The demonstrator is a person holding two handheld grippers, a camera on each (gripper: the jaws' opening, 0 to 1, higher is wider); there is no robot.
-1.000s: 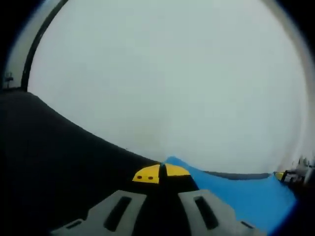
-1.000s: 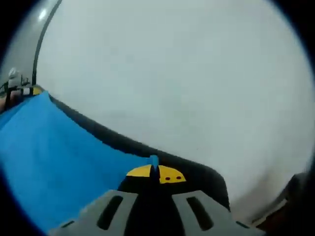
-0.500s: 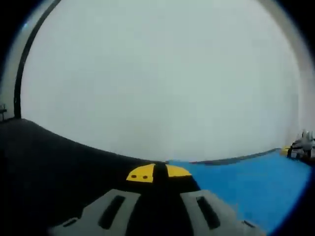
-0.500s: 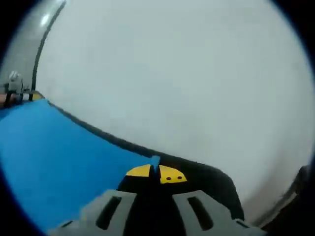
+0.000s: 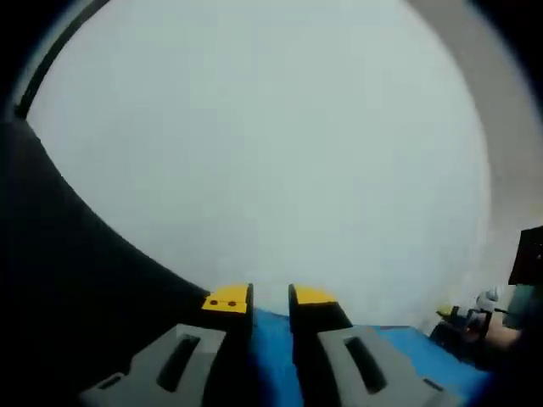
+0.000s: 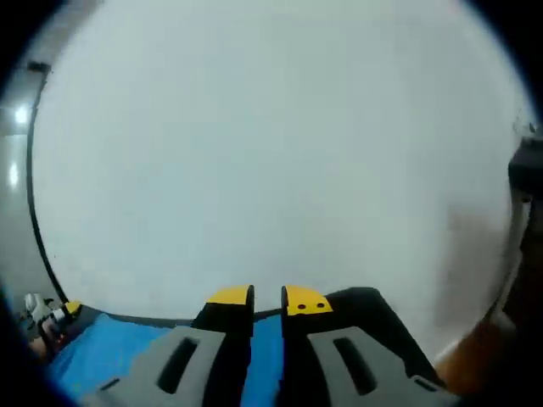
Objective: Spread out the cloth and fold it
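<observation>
The blue cloth (image 5: 399,352) lies on the black table (image 5: 76,280), running from under my left gripper (image 5: 270,298) off to the right. This gripper stands open, its yellow-tipped jaws apart, with blue cloth showing in the gap below them. In the right gripper view the blue cloth (image 6: 110,352) spreads to the lower left. My right gripper (image 6: 267,297) is open too, with cloth visible beneath its jaws. The right gripper (image 5: 462,318) shows small at the far right of the left view. The left gripper (image 6: 51,315) shows small at the far left of the right view.
A pale blank wall (image 5: 280,144) stands behind the table. The black table (image 6: 373,309) ends at a corner just right of my right gripper, with a brown patch (image 6: 475,356) beyond it. A dark object (image 5: 528,271) is at the right edge.
Both grippers were shut on the cloth's corners and now stand open, with the cloth let go. Both views have tilted upward, so less cloth and table shows.
</observation>
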